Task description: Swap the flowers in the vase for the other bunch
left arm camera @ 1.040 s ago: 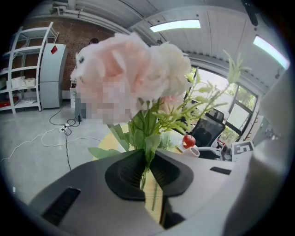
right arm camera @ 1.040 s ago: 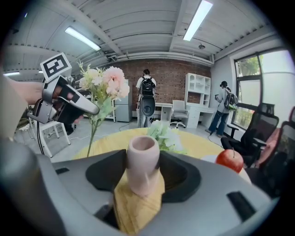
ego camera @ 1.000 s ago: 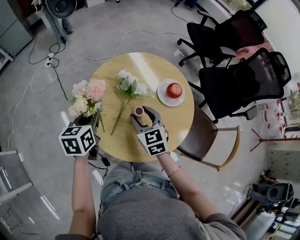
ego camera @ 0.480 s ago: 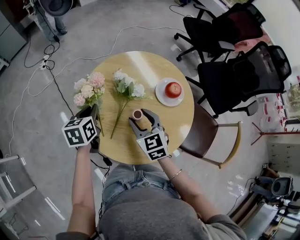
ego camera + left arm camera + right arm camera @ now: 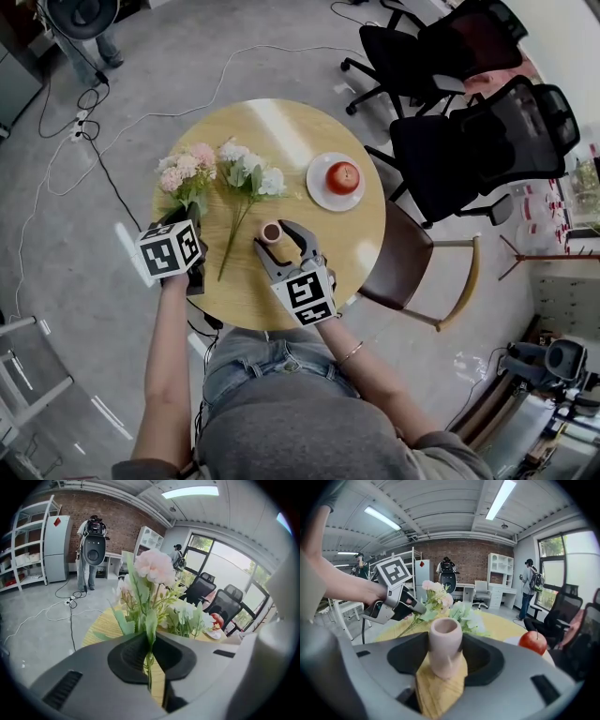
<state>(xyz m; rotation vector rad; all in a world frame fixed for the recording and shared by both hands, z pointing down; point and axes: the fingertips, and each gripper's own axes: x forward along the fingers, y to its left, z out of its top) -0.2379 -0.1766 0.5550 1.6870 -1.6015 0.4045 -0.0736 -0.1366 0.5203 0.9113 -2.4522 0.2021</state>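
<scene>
Since a second ago we note the left gripper (image 5: pixel 190 225) has come in from beyond the table's rim and dropped lower, carrying the pink bunch (image 5: pixel 187 171) over the round wooden table (image 5: pixel 309 244). Its jaws are pinched tight on the green stems, flower heads pointing away from the person. Whether the blooms touch the tabletop we cannot tell. Pink heads now sit just beside the heads of the white bunch (image 5: pixel 246 173), on their left. White bunch lies flat on the table, stems trailing toward the person.

Right gripper (image 5: pixel 274 236) unchanged: jaws spread wide, both pads against the sides of the pink vase (image 5: pixel 272 231), which stands upright on the table near the person's edge. White plate (image 5: pixel 317 197) with a red apple (image 5: pixel 343 176) sits right of the white bunch, apart from the vase.
</scene>
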